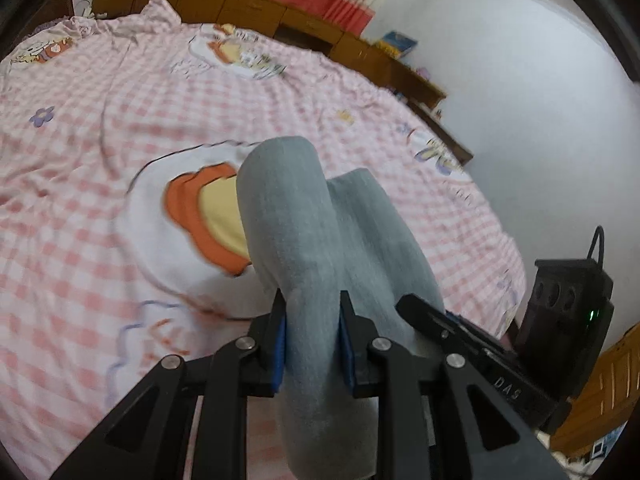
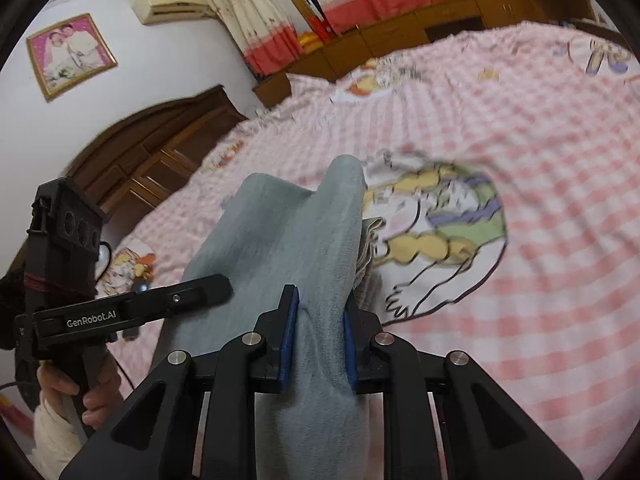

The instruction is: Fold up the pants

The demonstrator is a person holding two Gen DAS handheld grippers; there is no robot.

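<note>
Grey pants (image 1: 304, 240) hang lifted above the bed, bunched into thick folds. My left gripper (image 1: 314, 340) is shut on one fold of the grey cloth, its blue pads (image 1: 281, 344) pressed into it. In the right wrist view the same grey pants (image 2: 288, 248) run forward from my right gripper (image 2: 320, 344), which is shut on another fold between its blue pads (image 2: 289, 340). The two grippers are close side by side: the right gripper shows at the right edge of the left view (image 1: 460, 332), and the left gripper's body (image 2: 132, 312) shows at the left of the right view, held by a hand (image 2: 76, 392).
A pink-and-white checked bedsheet (image 1: 100, 128) with cartoon prints covers the bed under the pants. Wooden cabinets (image 1: 248, 12) and red-bottomed curtains (image 2: 360, 4) line the far side. A wooden headboard (image 2: 160, 152) and a framed picture (image 2: 70, 54) are on the left wall.
</note>
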